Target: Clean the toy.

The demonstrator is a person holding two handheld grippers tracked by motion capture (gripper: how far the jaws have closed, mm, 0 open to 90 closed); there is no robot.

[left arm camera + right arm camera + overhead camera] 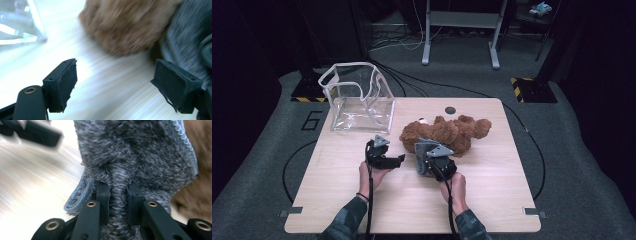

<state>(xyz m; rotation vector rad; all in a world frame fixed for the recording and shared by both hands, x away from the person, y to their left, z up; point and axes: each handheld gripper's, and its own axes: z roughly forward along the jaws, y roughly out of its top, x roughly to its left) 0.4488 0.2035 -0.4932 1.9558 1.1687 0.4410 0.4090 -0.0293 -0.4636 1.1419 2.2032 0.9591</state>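
One wooden table (492,200) carries one clear plastic bag (359,97) standing open at its far left, and one brown teddy bear (447,132) lying mid-table, long axis running left to right. One grey fuzzy cloth (140,157) lies against the bear's near side, clamped in the right gripper (434,162). The left gripper (387,159), just left of the bear, has jaws apart with nothing between them.
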